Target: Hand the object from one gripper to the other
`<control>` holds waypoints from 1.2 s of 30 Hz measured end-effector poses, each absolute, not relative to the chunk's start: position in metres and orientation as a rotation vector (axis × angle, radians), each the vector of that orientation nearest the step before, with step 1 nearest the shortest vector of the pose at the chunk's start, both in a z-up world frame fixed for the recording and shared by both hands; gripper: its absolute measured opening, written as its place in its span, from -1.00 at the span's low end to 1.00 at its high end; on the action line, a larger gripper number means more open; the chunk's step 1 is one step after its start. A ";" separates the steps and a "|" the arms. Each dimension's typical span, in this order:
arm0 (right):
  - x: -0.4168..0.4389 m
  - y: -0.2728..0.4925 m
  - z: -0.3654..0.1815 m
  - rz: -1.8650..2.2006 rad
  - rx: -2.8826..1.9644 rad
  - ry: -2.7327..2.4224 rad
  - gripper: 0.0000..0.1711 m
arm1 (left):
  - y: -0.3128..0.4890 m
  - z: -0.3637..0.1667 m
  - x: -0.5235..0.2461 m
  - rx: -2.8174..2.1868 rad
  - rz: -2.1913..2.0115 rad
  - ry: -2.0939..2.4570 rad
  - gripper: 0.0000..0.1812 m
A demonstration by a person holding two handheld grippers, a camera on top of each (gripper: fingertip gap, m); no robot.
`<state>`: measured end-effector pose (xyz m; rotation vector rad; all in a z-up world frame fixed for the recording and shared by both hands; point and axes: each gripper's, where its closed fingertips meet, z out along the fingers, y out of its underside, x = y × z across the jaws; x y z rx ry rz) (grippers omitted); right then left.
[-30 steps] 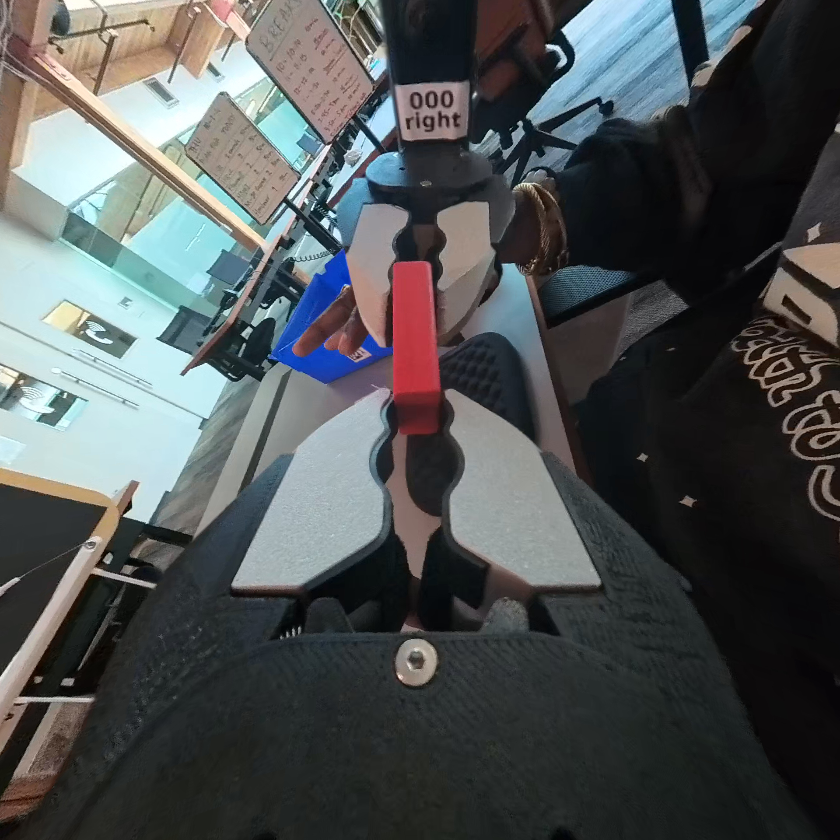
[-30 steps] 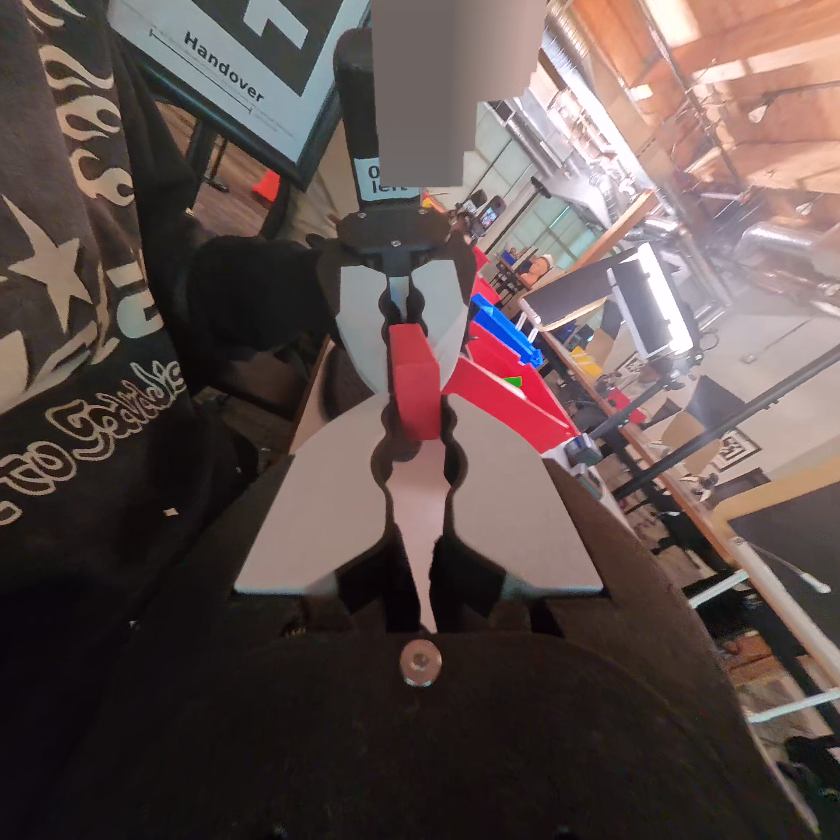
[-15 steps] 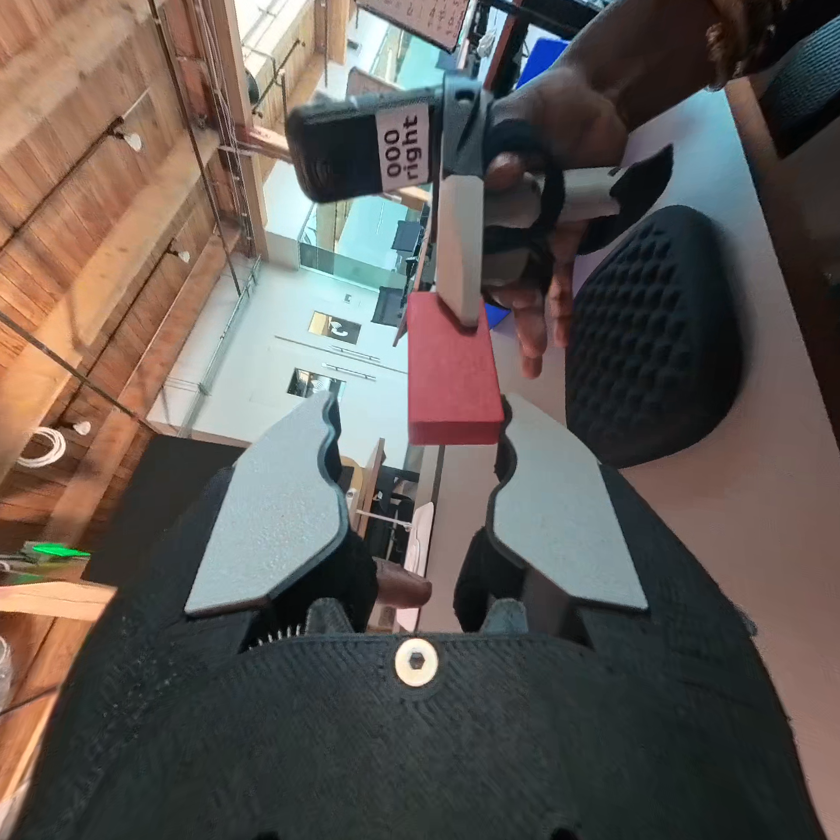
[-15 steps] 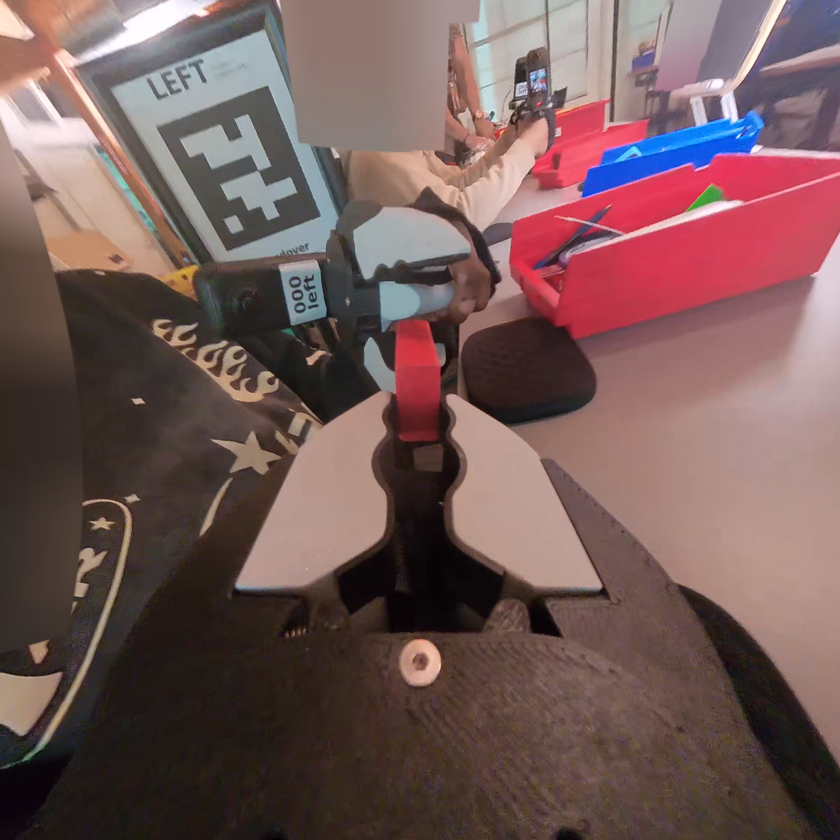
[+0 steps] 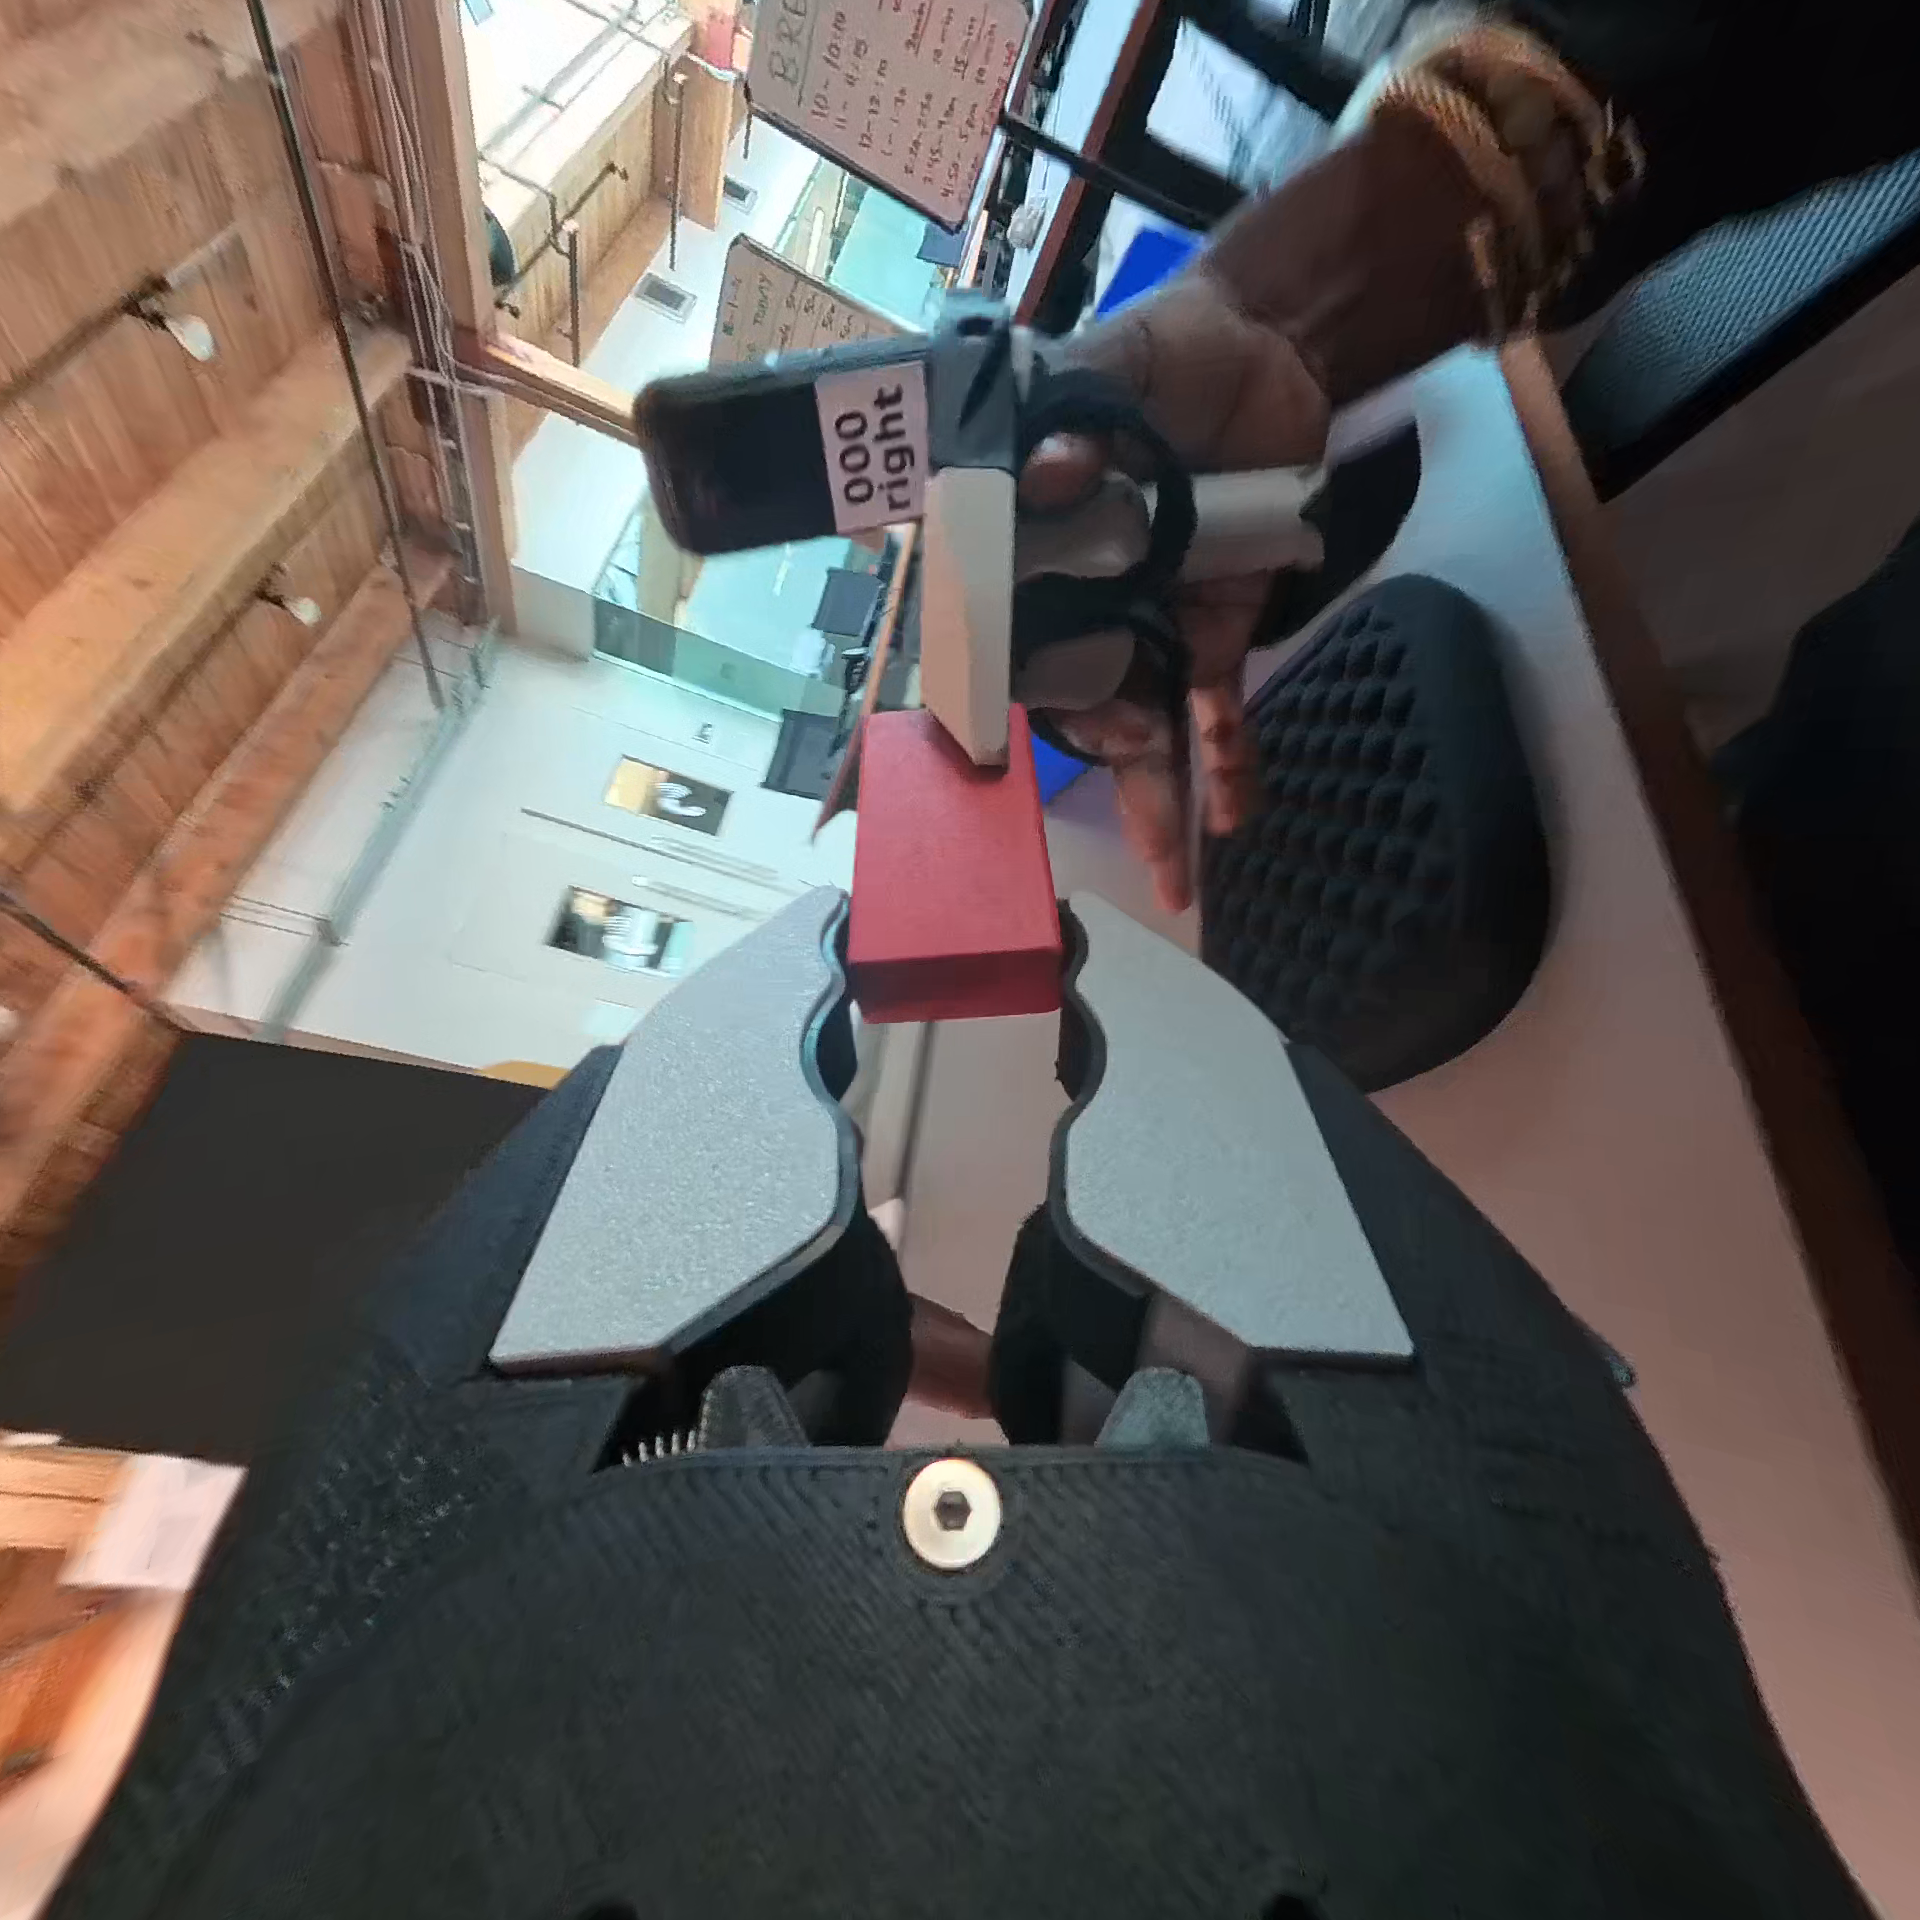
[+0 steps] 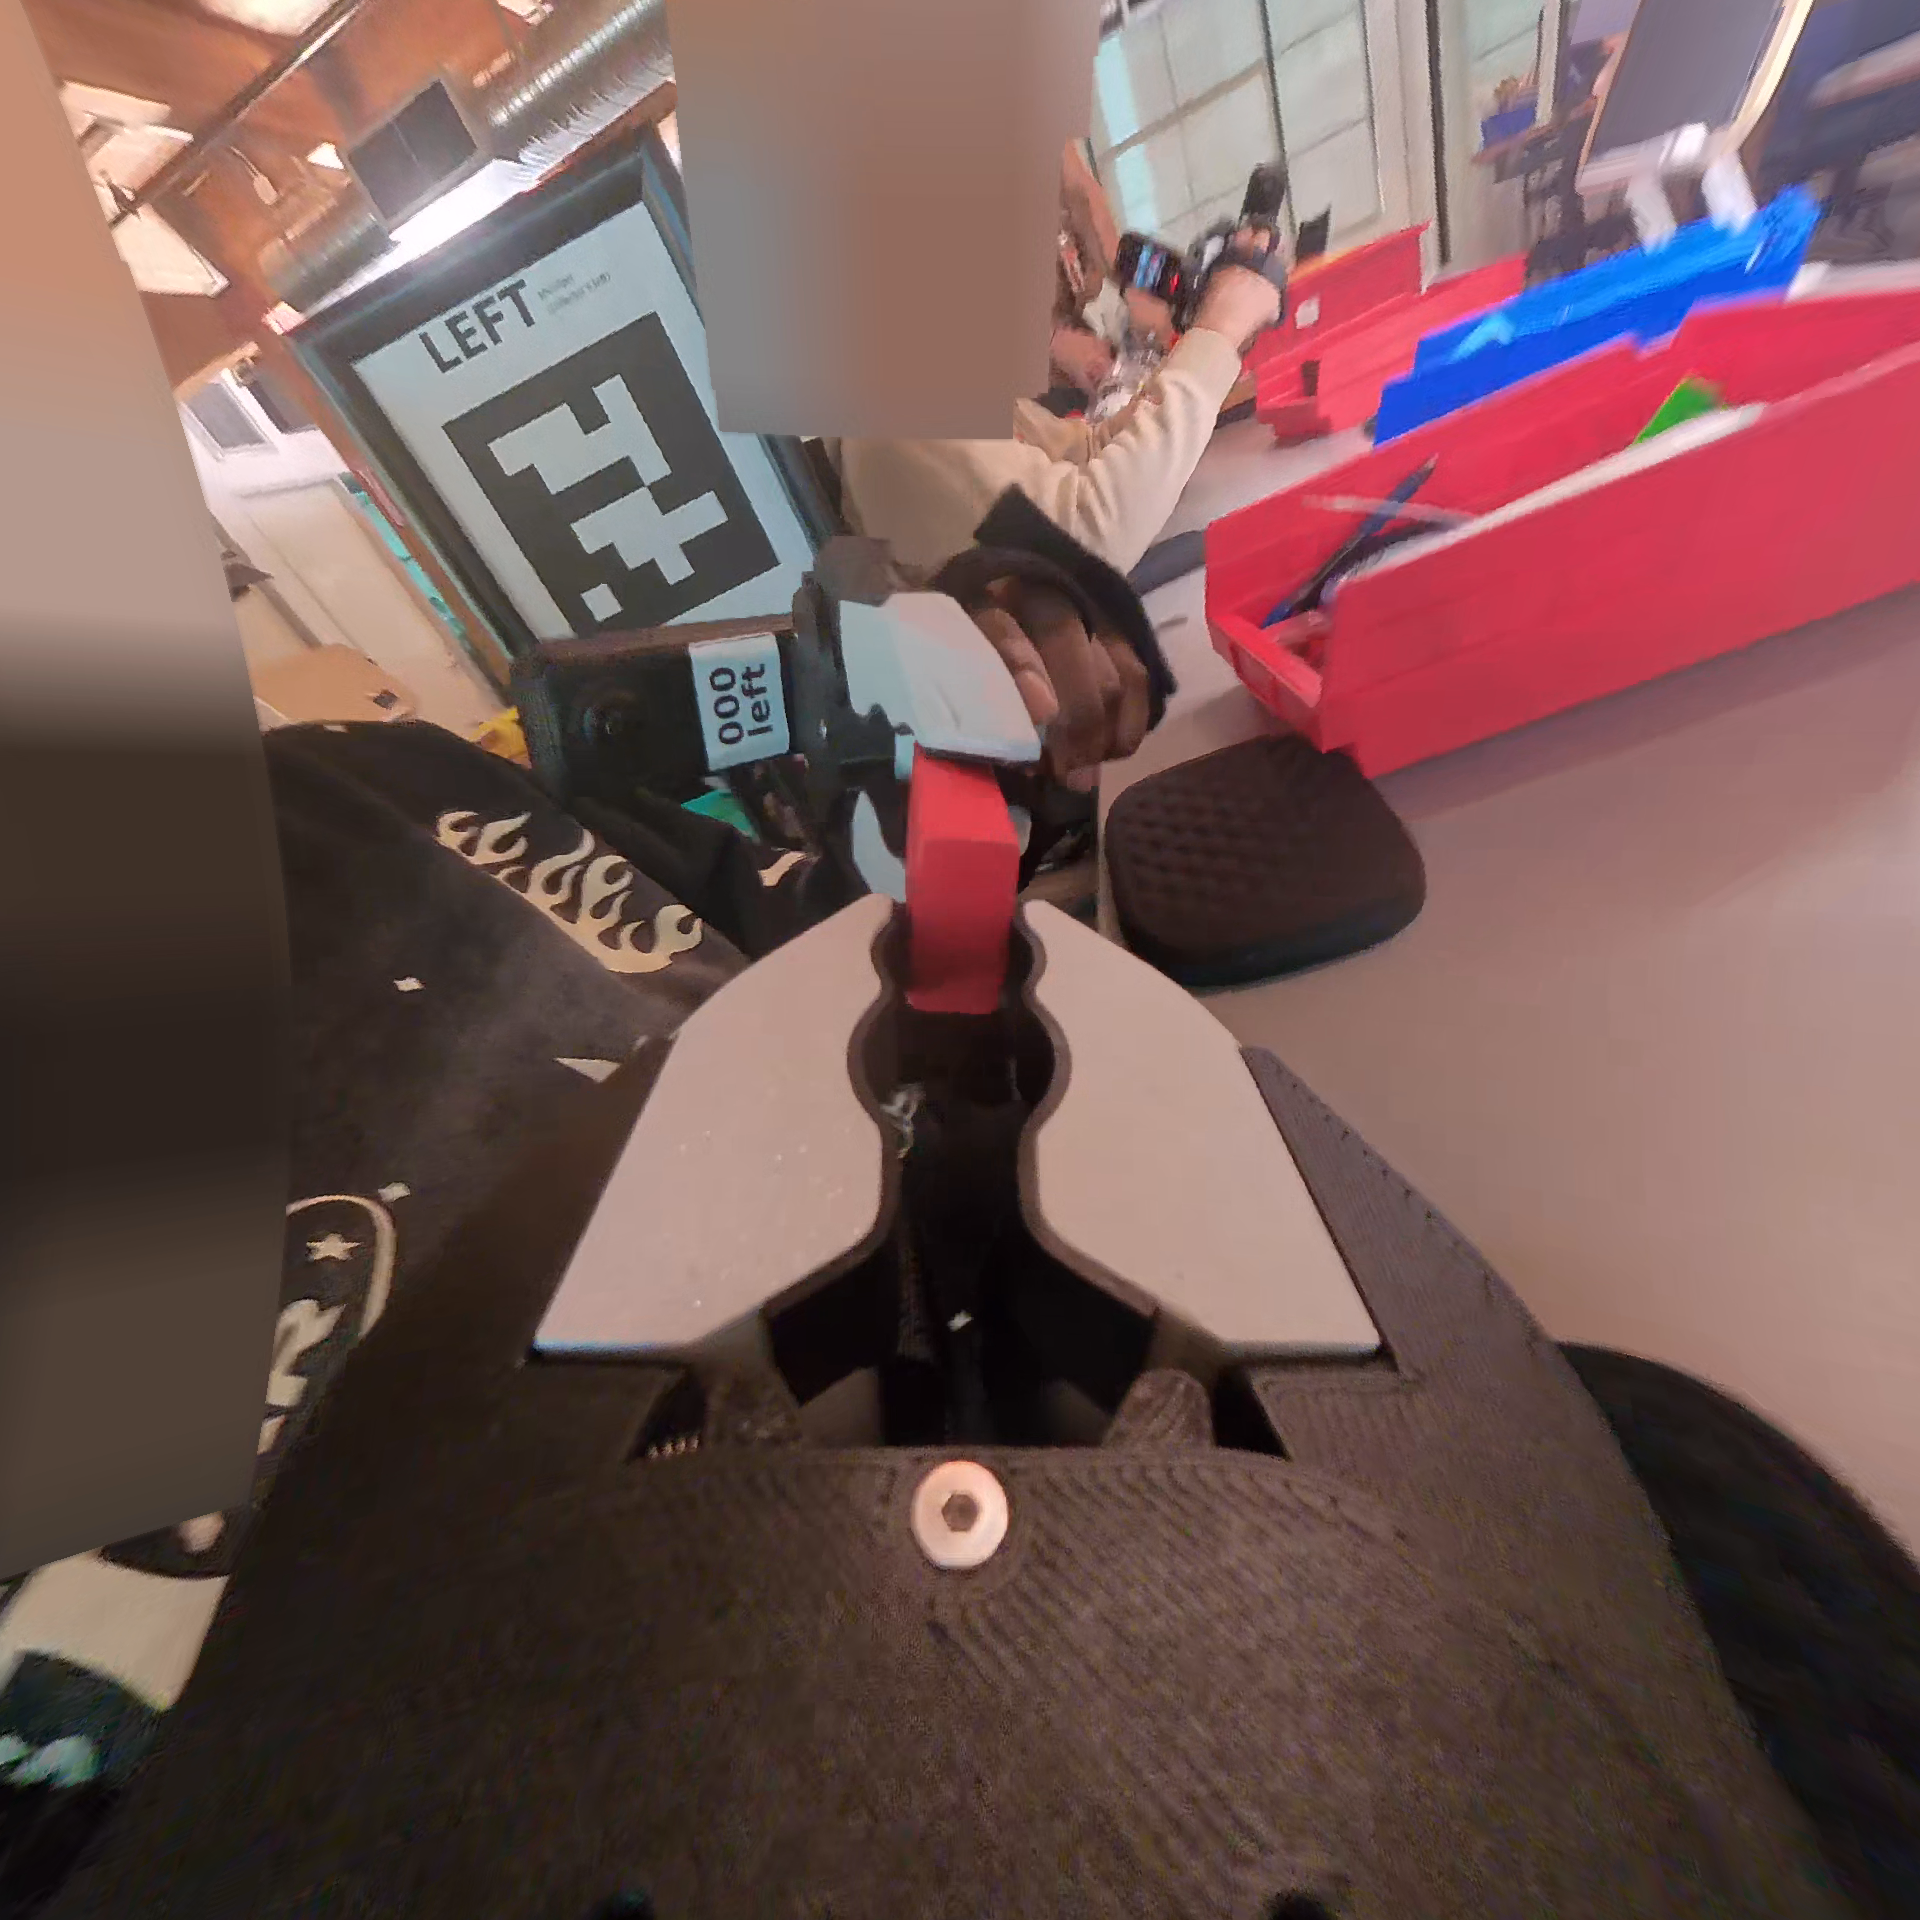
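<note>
The right gripper (image 6: pixel 956 971) clamps one end of the red block (image 5: pixel 951 883); its long axis reaches between the left gripper's (image 5: pixel 951 961) fingers, closed on its sides.

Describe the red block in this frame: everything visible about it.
The flat rectangular matte red block, plastic-looking with crisp edges, is off the table, in the air between the two tools. The right tool is shut on one end. The other end sits between the left tool fingers, touching at its corners. Whether the left tool grips it is unclear.
</note>
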<state>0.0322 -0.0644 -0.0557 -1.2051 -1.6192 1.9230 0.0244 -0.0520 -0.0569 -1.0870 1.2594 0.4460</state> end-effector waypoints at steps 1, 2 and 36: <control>0.031 -0.063 -0.053 1.864 -1.142 -1.601 -0.73 | -0.054 -0.056 0.025 -1.109 0.375 1.244 -0.61; 0.029 -0.059 -0.050 1.770 -1.071 -1.566 -0.54 | -0.056 -0.055 0.026 -1.128 0.290 1.227 -0.61; 0.028 -0.074 -0.067 0.687 -0.614 -1.763 -0.59 | -0.060 -0.076 0.029 -1.142 -0.144 1.223 -0.55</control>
